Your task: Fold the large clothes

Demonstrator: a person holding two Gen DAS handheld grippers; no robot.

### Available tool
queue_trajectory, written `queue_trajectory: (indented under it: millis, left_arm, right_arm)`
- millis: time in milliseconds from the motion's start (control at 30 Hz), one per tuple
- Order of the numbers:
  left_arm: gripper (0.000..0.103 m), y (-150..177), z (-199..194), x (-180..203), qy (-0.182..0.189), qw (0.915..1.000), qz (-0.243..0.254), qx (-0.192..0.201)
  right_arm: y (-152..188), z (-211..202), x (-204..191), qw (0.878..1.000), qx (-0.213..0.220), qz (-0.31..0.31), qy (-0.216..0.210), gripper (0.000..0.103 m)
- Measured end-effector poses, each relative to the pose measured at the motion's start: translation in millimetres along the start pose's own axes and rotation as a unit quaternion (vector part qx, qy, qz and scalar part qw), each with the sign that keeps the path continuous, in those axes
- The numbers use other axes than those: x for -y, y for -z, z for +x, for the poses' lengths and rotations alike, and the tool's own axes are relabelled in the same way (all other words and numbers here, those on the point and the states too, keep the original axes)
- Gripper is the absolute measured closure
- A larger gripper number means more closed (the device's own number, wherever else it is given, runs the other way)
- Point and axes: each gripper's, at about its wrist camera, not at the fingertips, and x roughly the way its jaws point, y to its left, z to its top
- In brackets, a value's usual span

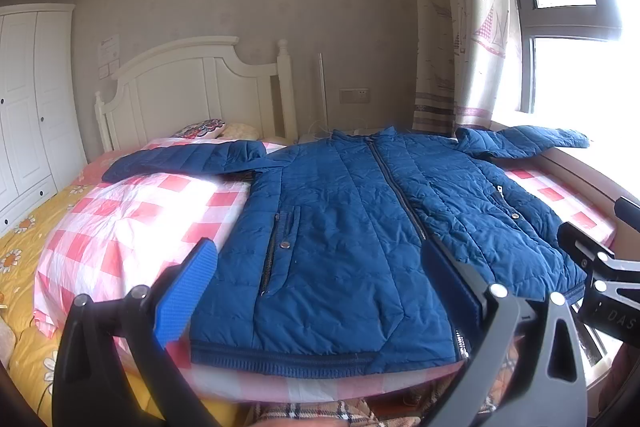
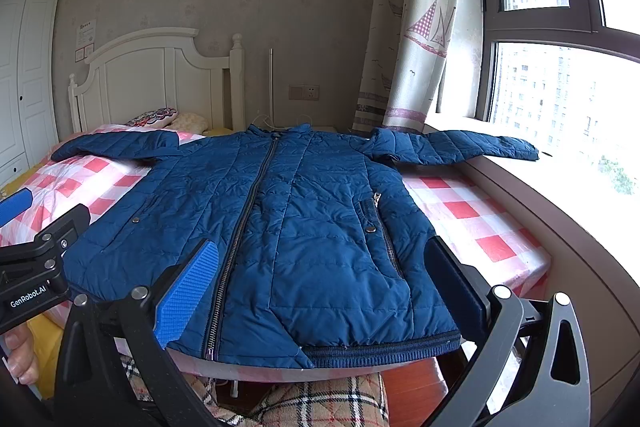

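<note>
A large blue quilted jacket (image 1: 352, 227) lies flat, front up and zipped, on a pink checked sheet (image 1: 132, 223), sleeves spread left and right. It also shows in the right wrist view (image 2: 304, 227). My left gripper (image 1: 320, 291) is open above the jacket's lower hem, holding nothing. My right gripper (image 2: 324, 291) is open above the hem on the right side, holding nothing. The right gripper's body shows at the right edge of the left view (image 1: 604, 267); the left gripper's body (image 2: 36, 267) shows at the left of the right view.
The bed has a white headboard (image 1: 192, 91) and pillows (image 1: 204, 131) at the far end. A yellow flowered quilt (image 1: 24, 243) lies left. A windowsill (image 2: 560, 187) and curtain (image 2: 416, 27) are on the right. A white wardrobe (image 1: 28, 99) stands left.
</note>
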Motion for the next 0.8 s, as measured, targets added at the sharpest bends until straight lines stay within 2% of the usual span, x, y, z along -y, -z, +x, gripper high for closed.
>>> queue_trajectory:
  millis: [800]
  left_arm:
    - [0.002, 0.3, -0.7, -4.6, 0.001, 1.0, -0.002, 0.001]
  right_arm:
    - [1.1, 0.2, -0.8, 1.0, 0.001, 0.001, 0.0, 0.004]
